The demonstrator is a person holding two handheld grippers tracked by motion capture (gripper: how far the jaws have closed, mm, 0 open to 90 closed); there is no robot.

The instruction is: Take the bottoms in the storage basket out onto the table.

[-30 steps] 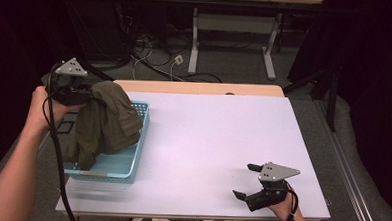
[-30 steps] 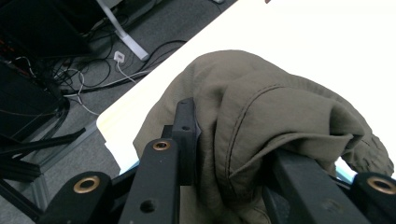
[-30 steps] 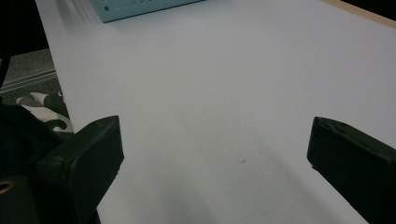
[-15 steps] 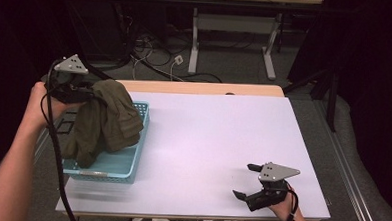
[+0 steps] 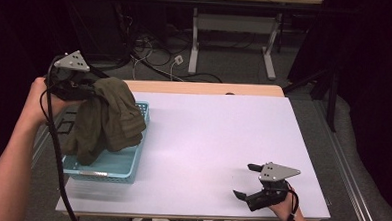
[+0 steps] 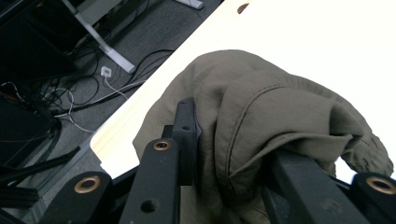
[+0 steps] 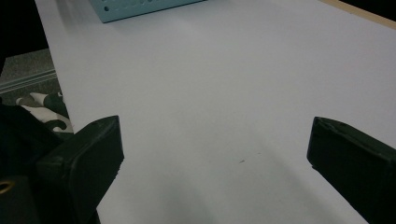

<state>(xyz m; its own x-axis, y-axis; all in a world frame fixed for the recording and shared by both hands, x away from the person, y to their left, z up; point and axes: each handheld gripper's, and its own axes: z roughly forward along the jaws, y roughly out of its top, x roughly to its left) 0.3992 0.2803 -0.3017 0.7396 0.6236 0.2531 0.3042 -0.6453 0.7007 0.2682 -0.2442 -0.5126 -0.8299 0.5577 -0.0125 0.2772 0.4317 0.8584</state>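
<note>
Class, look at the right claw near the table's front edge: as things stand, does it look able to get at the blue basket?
Probably yes. The right claw is open, and bare table lies between it and the blue basket; nothing blocks the way.

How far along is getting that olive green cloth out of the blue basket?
Done: the left gripper is shut on the olive cloth and holds its top bunched above the blue basket. In hand: the lift, as the cloth's lower end hangs down into the basket. Left: clearing the rim and setting it somewhere, perhaps on the white table. The right gripper rests open near the table's front edge.
</note>
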